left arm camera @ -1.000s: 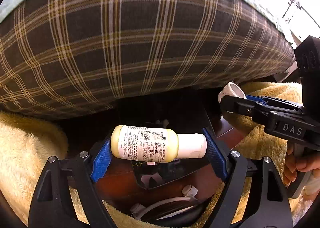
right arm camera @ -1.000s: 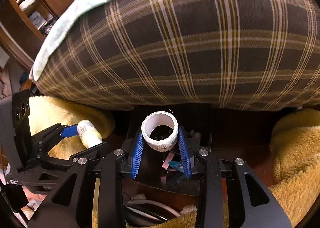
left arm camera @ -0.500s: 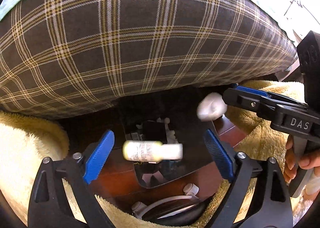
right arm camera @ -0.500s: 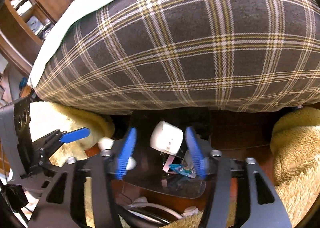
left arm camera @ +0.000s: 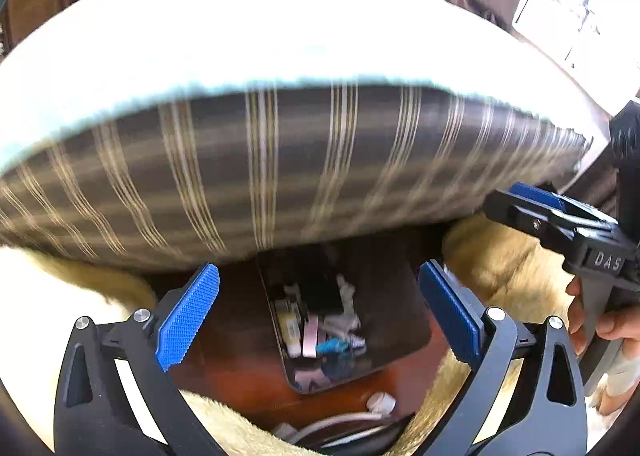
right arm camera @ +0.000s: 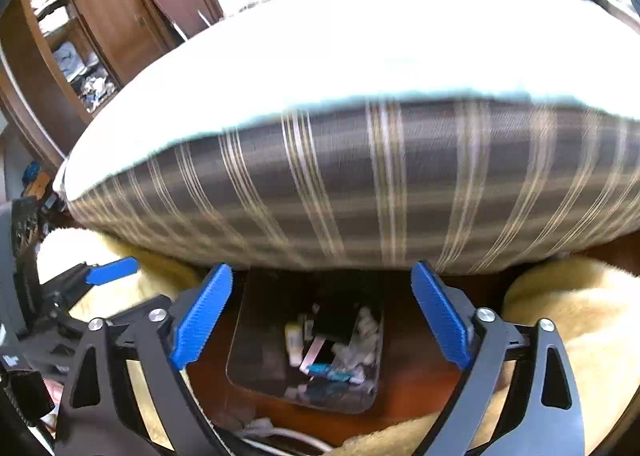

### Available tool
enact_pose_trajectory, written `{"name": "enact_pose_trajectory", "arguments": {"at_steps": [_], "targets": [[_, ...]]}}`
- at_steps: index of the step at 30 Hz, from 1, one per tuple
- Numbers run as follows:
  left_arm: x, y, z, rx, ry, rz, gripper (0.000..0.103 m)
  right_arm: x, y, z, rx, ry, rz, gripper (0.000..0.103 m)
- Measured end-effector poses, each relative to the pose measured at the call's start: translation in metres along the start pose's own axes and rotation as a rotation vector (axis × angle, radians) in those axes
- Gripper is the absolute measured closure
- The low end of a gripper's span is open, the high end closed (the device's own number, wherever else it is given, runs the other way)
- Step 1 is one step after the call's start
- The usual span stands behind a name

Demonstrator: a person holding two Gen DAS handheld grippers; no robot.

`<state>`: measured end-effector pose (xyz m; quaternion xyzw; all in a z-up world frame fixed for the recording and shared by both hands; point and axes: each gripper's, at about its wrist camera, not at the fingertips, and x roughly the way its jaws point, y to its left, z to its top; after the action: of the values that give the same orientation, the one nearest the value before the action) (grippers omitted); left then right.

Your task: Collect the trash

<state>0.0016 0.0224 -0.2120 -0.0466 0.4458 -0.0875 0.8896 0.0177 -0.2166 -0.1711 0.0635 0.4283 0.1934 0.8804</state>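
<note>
A dark trash bin (left arm camera: 384, 340) (right arm camera: 260, 356) stands on the wooden floor below both grippers, holding several pieces of trash. The yellow bottle (left arm camera: 290, 330) (right arm camera: 294, 340) lies inside it at the left. The white roll is not clearly told apart among the trash. My left gripper (left arm camera: 320, 316) is open and empty above the bin. My right gripper (right arm camera: 320, 320) is open and empty above it too, and also shows at the right of the left wrist view (left arm camera: 532, 200).
A bed with a plaid side (left arm camera: 280, 176) (right arm camera: 380, 184) and a pale top looms just behind the bin. Fluffy yellow blankets (left arm camera: 508, 268) (right arm camera: 568, 308) lie on both sides. White cables (left arm camera: 340, 424) lie in front. A wooden shelf (right arm camera: 72, 56) stands far left.
Both grippers opened. The yellow bottle and the white roll dropped into the bin. Both grippers then rose and tilted up, so the bed top now shows.
</note>
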Motion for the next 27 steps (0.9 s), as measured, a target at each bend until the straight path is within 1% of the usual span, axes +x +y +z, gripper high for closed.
{"name": "enact_pose_trajectory", "arguments": {"at_steps": [2, 7, 9, 16, 20, 22, 25, 27], "targets": [[-0.016, -0.002, 0.012, 0.003, -0.05, 0.011, 0.008, -0.017, 0.002, 0.012, -0.023, -0.051, -0.024, 0.003], [-0.059, -0.01, 0.041, 0.03, -0.189, 0.089, 0.008, -0.051, 0.012, 0.038, -0.075, -0.149, -0.108, 0.003], [-0.075, -0.013, 0.049, 0.032, -0.235, 0.097, 0.008, -0.065, 0.017, 0.047, -0.094, -0.199, -0.145, 0.003], [-0.121, -0.027, 0.08, 0.07, -0.384, 0.147, 0.008, -0.109, 0.026, 0.077, -0.104, -0.352, -0.161, 0.003], [-0.146, -0.029, 0.093, 0.077, -0.454, 0.144, 0.008, -0.125, 0.032, 0.09, -0.103, -0.405, -0.169, 0.003], [-0.157, -0.028, 0.098, 0.058, -0.491, 0.145, 0.008, -0.13, 0.039, 0.095, -0.098, -0.424, -0.171, 0.003], [-0.171, -0.029, 0.105, 0.042, -0.523, 0.145, 0.008, -0.138, 0.043, 0.101, -0.097, -0.449, -0.184, 0.003], [-0.176, -0.03, 0.106, 0.052, -0.533, 0.156, 0.008, -0.141, 0.045, 0.101, -0.104, -0.453, -0.192, 0.003]]}}
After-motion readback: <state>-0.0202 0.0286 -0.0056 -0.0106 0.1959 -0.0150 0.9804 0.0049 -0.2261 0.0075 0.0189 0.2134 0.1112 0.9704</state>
